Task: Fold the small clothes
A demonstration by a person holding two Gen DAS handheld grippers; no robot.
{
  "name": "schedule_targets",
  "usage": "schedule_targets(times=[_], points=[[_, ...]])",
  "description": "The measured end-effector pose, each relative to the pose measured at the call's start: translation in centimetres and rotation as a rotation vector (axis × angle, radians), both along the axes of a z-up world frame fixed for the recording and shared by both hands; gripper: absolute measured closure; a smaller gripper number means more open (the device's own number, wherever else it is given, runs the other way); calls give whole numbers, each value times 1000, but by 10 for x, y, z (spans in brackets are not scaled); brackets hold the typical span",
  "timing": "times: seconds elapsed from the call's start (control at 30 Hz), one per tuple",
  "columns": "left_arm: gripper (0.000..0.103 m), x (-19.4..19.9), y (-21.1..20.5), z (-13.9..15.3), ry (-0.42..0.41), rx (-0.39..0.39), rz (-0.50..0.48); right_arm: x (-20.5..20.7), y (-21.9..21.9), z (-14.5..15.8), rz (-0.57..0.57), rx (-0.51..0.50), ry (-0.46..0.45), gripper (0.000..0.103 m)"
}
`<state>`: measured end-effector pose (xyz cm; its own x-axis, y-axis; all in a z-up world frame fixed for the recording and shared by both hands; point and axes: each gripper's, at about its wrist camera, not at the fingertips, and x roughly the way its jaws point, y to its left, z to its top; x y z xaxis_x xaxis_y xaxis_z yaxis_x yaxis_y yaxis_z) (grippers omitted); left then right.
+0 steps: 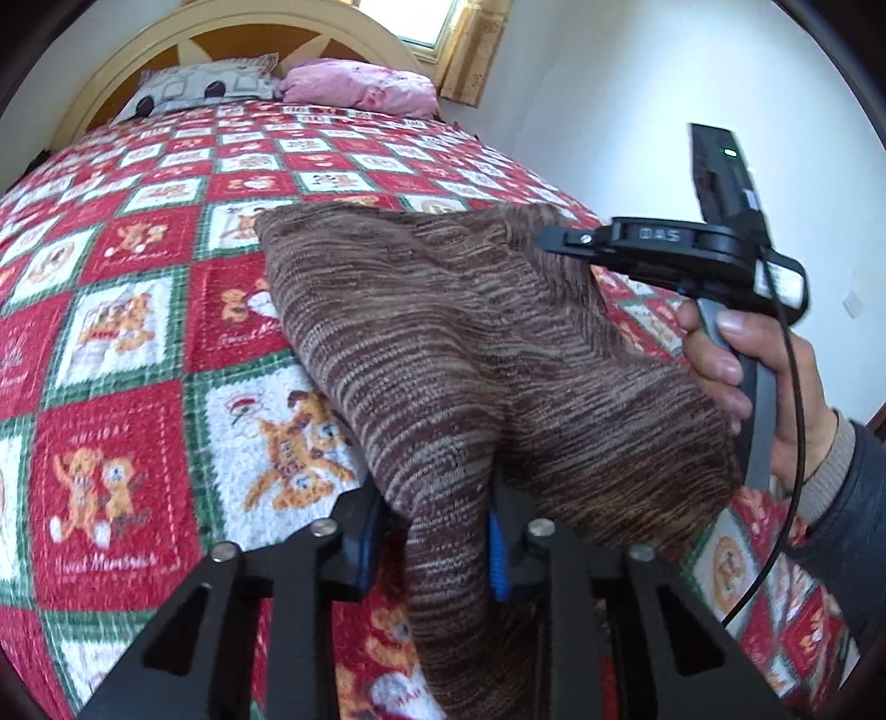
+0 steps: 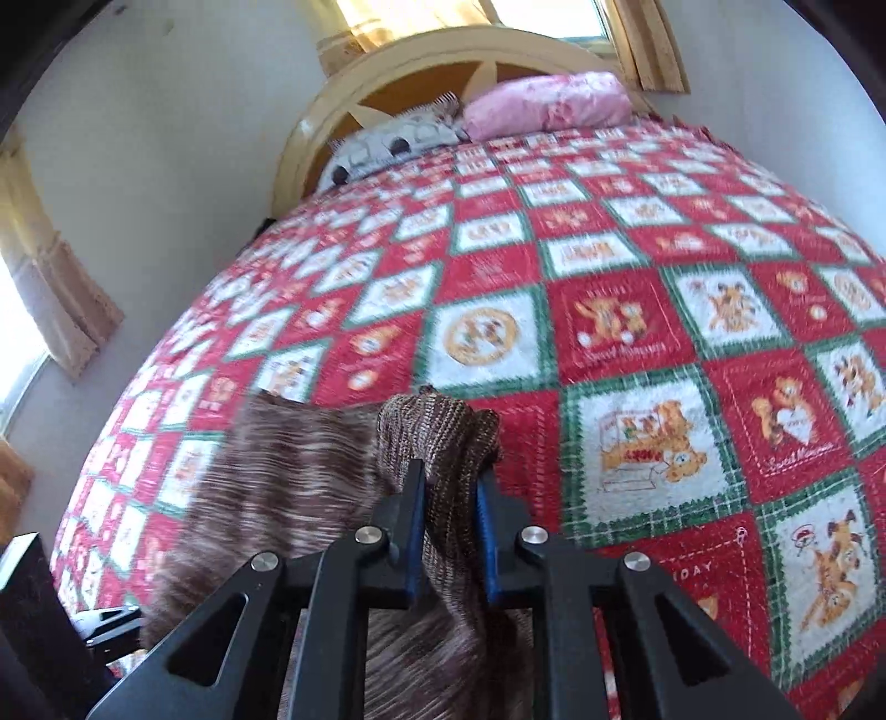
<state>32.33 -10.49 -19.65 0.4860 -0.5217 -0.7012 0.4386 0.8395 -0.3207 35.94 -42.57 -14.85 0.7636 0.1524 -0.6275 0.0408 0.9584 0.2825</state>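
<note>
Two pillows (image 1: 288, 88) beyond checkered quilt (image 1: 138, 310)

Brown knit cloth (image 1: 443, 343) hung raised over the bed (image 1: 138, 288), blocking the middle from 12 to 3 o'clock in the left wrist view. Right tongs (image 1: 545, 243) and hand (image 1: 764, 387) crowded 3 o'clock. Quilt lay bare from 9 to 11 o'clock, free passage there. Pillows (image 1: 354, 83) and headboard (image 1: 166, 33) closed off 12 o'clock; wall (image 1: 637, 83) bounded 2 o'clock.

garment (image 1: 443, 343) over quilt (image 1: 138, 332) | pillows (image 1: 354, 88) behind; against headboard (image 1: 166, 33)
</note>
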Motion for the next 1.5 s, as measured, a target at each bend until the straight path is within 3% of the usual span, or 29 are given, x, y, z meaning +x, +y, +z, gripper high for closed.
schedule_targets(times=[0.27,0.57,0.97,1.27,1.5], points=[[75,-31,19,26,-36,-13,5,-27,48,41,87,-29,-64,88],[75,-90,90,55,-117,9,91,-49,124,63,217,27,-119,89],[75,-154,187,76,-174,60,263,-54,246,68,395,85,-134,89],[75,-172,234,65,-144,82,381,-43,329,53,496,95,-102,89],[75,-183,269,48,-108,58,458,-19,369,34,528,88,-52,89]])
